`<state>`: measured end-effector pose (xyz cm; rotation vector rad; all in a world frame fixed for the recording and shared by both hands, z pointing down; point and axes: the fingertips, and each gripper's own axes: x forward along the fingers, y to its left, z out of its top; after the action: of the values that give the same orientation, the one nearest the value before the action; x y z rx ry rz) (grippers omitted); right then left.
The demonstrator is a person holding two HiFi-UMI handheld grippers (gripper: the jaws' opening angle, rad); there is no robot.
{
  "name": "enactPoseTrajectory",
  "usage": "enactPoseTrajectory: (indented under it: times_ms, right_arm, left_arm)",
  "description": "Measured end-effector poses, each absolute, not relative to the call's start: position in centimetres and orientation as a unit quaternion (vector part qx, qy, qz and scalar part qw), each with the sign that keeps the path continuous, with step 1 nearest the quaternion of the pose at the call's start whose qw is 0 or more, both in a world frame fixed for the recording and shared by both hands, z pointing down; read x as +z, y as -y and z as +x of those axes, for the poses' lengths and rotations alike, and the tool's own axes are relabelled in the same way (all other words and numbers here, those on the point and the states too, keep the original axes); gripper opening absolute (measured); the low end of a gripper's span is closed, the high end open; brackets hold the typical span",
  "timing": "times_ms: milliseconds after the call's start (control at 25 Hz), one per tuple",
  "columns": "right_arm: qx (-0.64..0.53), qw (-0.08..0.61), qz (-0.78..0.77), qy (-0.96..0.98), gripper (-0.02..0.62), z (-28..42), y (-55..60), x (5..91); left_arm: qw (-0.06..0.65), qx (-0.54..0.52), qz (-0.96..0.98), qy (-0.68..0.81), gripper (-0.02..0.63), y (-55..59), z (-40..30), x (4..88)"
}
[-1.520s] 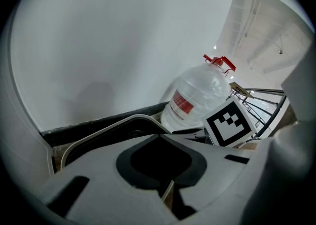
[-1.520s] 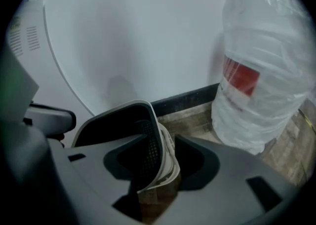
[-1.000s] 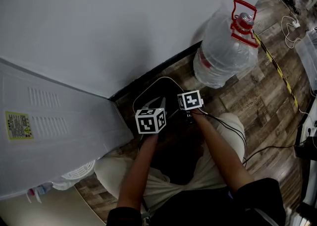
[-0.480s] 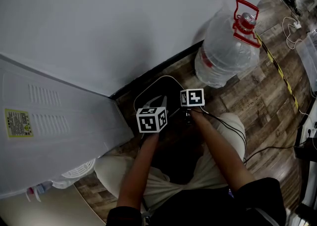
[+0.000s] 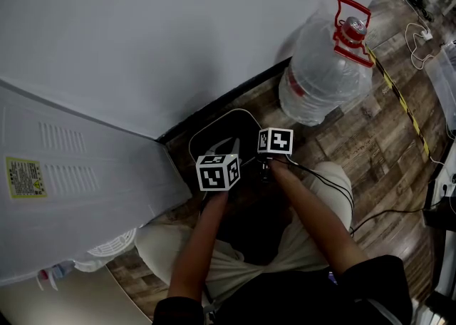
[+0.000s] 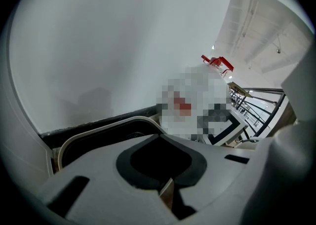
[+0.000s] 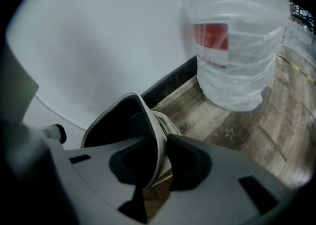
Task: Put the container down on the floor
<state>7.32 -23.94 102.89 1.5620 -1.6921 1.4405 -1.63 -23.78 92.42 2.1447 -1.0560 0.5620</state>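
**Pinching the container [image 5: 221, 127] rim low beside the wall [image 5: 178, 31]**

In the head view the container sits in the middle of the frame, dark inside with a pale rim. It is just beside the black baseboard [image 5: 235, 97] and low over the wood floor [image 5: 370, 138]. Whether its base rests on the floor I cannot tell. In the right gripper view it is tilted, its open mouth turned to the left of the frame.

The right gripper [image 7: 158, 142] has the rim between its fingers: one dark pad inside the container, the other against the pale outer wall, both pressing on it. These fingers have just eased a little wider, with the rim between them.

The left gripper [image 6: 159, 139] shows just left of it in the head view. Its fingers are drawn together, tips meeting, with only a thin slit lower down. The rim curves just beyond the tips; whether they nip it I cannot tell.

A big clear bottle [image 5: 324, 74] with a red handle [image 5: 353, 28] stands at the upper right, apart from the container. A white appliance [image 5: 71, 174] with a yellow label [image 5: 26, 179] fills the left of the frame.
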Motion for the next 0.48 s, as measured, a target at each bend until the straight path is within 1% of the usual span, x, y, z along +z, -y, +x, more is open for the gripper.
enactPoseTrajectory:
  times_ms: [240,480]
  right_arm:
    - [0.523,0.203,0.578,0.592,0.083,7.58,23.66,102.92]
    - [0.510,0.219,0.575,0.602,0.083,7.55,23.66,102.88]
  left_arm:
    - [0.337,0.218,0.822,0.404,0.014,23.65,-1.53,92.59]
    - [0.337,0.218,0.823,0.403,0.014,23.66,-1.50,92.57]
